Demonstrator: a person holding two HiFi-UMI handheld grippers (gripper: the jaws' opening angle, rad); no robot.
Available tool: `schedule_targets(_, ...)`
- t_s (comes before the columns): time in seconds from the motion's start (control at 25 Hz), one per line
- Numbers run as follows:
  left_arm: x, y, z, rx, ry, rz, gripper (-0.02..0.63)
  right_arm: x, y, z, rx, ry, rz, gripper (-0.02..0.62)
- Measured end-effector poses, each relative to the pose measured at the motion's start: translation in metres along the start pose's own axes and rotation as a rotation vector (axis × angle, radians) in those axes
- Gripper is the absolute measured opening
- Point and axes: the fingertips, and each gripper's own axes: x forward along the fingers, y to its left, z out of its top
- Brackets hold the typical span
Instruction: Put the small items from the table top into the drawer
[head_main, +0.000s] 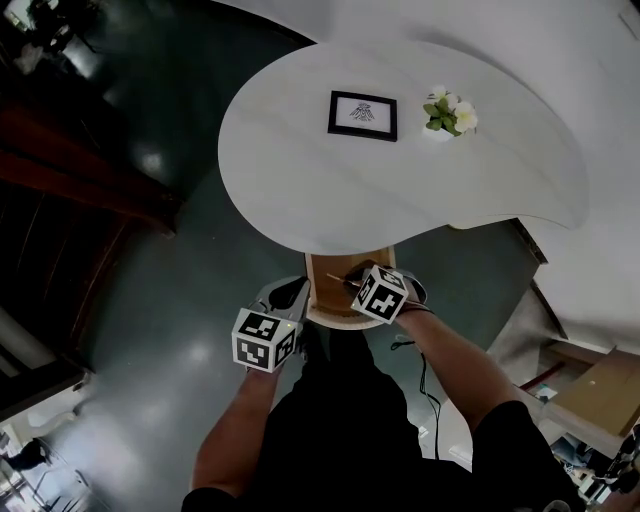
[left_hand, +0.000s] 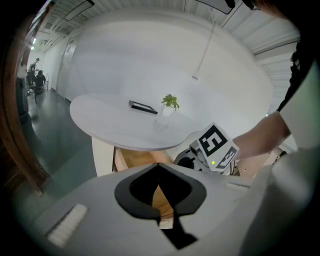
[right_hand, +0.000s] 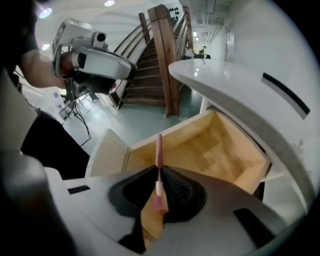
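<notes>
Between the right gripper's (right_hand: 159, 170) clenched jaws sits a slim pink stick-like item (right_hand: 159, 149), tapered to a point and perhaps a pen or a small brush. It points forward over the near wall of the open pale-wood drawer (right_hand: 176, 131), which is pulled out from under the near edge of the white rounded table top (head_main: 300, 175). No other item shows on the drawer floor. The left gripper (left_hand: 158, 164) hangs just beside the drawer's left side, jaws pressed together with nothing between them. Well apart from all this, near the table top's far edge, lie a black-framed picture (head_main: 363, 115) and, to its right, a small white pot of pale flowers (head_main: 447, 112). The step in hand looks like the delivery of the pink item. The next move calls for lowering its tip past the drawer wall and parting the jaws so it drops flat inside rather than catching on the rim.
</notes>
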Motion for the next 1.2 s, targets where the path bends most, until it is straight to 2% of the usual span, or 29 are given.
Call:
schedule_targets(0.28,0.005,0.007,-0.003,-0.031,-0.01,0.005,0.012,0.034,-0.005,-0.013,0.024,0.078,0.06,0.054)
schedule_targets(0.96,0.01,0.024,-0.029,-0.05,0.025,0.042,0.011,0.1,-0.006,-0.052,-0.09,0.264,0.121,0.054)
schedule_targets(1.2,-0.001,0.023,-0.027,-0.057,0.012,0.049,0.011,0.089,-0.01,-0.039,-0.083,0.206,0.1,0.084)
